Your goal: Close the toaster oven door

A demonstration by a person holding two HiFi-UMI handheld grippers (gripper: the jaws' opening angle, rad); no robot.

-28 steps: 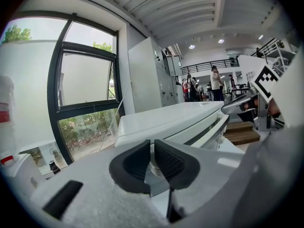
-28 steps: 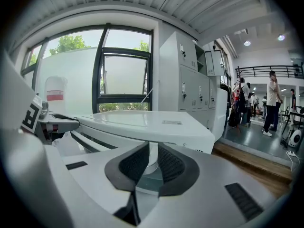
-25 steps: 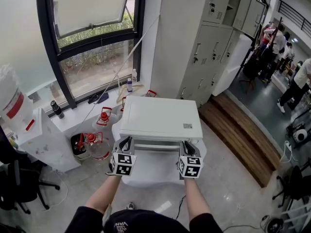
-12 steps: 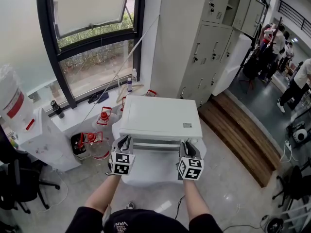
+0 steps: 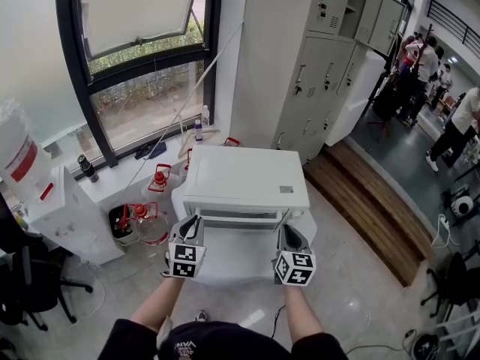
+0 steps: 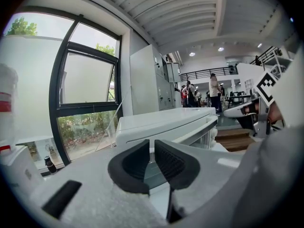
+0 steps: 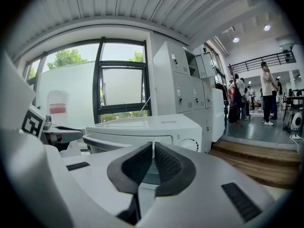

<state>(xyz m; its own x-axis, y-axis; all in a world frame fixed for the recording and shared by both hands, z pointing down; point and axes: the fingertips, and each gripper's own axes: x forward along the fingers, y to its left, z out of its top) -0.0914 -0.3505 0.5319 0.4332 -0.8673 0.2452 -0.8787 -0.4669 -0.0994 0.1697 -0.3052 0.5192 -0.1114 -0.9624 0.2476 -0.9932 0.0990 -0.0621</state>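
A white toaster oven [image 5: 247,178] stands on a white-covered table [image 5: 225,265]. Its door [image 5: 240,217] is up against the front or a little ajar; I cannot tell which. My left gripper [image 5: 193,223] hangs just before the door's left end, my right gripper [image 5: 287,232] before its right end. Neither touches it. In the left gripper view the left gripper [image 6: 152,148] points at the oven [image 6: 166,122] with its jaws almost together and nothing between them. In the right gripper view the right gripper [image 7: 153,148] is closing on nothing, with the oven [image 7: 152,125] behind it.
Red-capped water bottles [image 5: 142,220] stand on the floor left of the table. Grey lockers [image 5: 315,66] and a window [image 5: 142,58] are behind the oven. A wooden platform [image 5: 375,208] runs along the right. People [image 5: 427,66] stand far off at the right.
Both grippers have drawn back from the oven toward me and a little down. The door has swung up closer to the oven's front. The right jaws have closed.
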